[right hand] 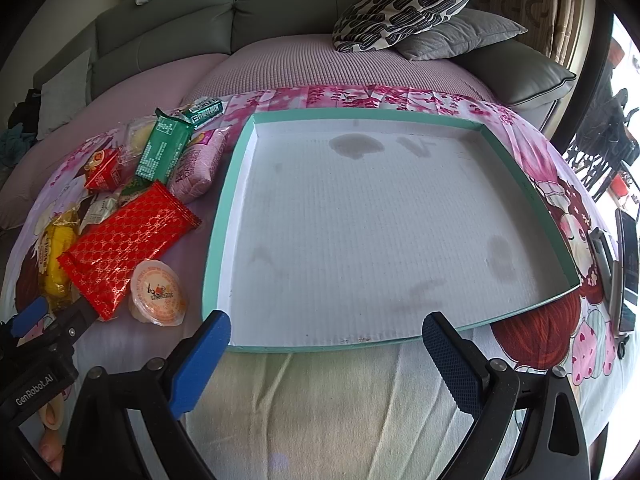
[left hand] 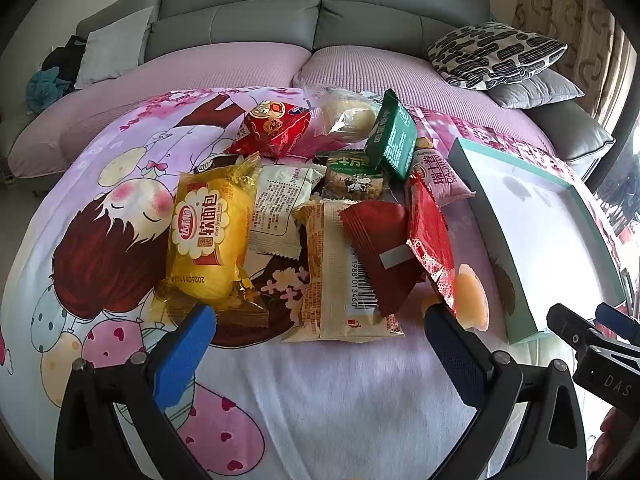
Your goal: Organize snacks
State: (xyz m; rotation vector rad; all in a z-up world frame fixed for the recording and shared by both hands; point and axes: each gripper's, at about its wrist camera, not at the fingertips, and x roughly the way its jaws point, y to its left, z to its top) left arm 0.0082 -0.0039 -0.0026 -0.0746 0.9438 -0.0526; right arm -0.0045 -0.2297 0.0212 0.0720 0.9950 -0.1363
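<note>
A pile of snack packs lies on the cartoon cloth: a yellow bread pack (left hand: pixel 208 236), a beige barcode pack (left hand: pixel 340 276), a dark red pack (left hand: pixel 380 248), a red patterned pack (right hand: pixel 128 240), a jelly cup (right hand: pixel 158 294), a green pack (left hand: pixel 394 136) and a red bag (left hand: pixel 276 128). A shallow teal-rimmed white box (right hand: pixel 224 216) stands to their right, with nothing in it; it also shows in the left wrist view (left hand: pixel 516 300). My left gripper (left hand: pixel 320 340) is open just short of the beige pack. My right gripper (right hand: pixel 326 344) is open at the box's near rim.
A grey sofa (left hand: pixel 320 12) with pink seat pads runs behind the table. Patterned and grey cushions (right hand: pixel 408 4) lie at the back right. A phone and small devices (right hand: pixel 624 264) sit at the table's right edge.
</note>
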